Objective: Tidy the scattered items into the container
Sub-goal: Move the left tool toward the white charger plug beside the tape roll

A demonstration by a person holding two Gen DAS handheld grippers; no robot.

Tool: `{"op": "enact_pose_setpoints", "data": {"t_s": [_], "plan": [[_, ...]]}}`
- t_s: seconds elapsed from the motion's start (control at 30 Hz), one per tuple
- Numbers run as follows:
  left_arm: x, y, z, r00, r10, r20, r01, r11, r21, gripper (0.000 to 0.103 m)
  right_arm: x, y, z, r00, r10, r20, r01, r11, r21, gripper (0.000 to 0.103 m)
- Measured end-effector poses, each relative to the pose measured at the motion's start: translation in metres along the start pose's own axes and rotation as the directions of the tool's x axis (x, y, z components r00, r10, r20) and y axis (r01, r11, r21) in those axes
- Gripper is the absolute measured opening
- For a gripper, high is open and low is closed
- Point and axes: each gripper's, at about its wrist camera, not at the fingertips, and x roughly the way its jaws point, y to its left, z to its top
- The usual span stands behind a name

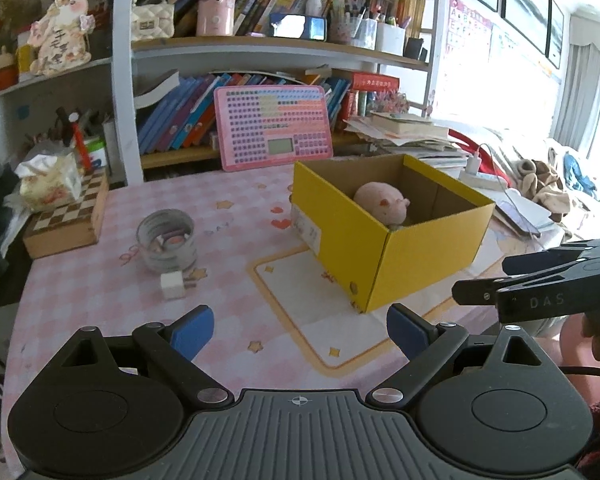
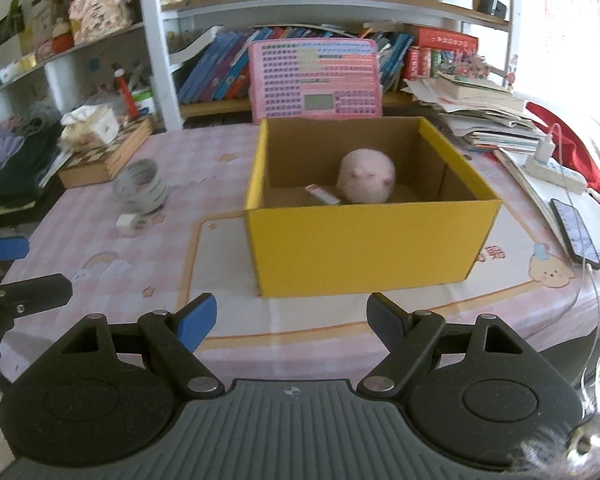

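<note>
Sitting on the pink checked surface [image 2: 100, 248], the yellow box [image 2: 364, 240] is open at the top and holds a pink plush [image 2: 366, 176] toward its back wall, with a small flat packet [image 2: 322, 195] lying on the box floor just left of the plush. Well left of the box stands a clear jar [image 1: 166, 240], and a small white cube [image 1: 172, 285] lies just in front of it, close to the jar's base. The left gripper [image 1: 300, 332] hovers above the surface near the box's front corner, its jaws released with nothing between them. The right gripper [image 2: 288, 320] faces the box's front wall, jaws likewise spread and empty. A pink keyboard toy [image 2: 315, 80] leans upright behind the box, against the bookshelf [image 1: 260, 44]. A phone [image 2: 575, 232] lies to the right of the box.
</note>
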Motion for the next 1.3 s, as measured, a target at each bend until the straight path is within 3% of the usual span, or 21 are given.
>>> {"op": "enact_pose_setpoints", "data": {"t_s": [0.6,1.3], "plan": [[-0.028,0.041,-0.025,0.997,0.072,-0.017,-0.073,0.997,-0.038,0.095,0.012,0.079,-0.009,0.992,0.111,-0.055,-0.117,0.984,-0.132,0.083],[-0.036,0.074,-0.030,0.993,0.121,-0.013,-0.122,0.989,-0.084,0.095,0.029,0.119,0.003,0.983,0.159,-0.094,-0.175,0.962,-0.209,0.083]]}}
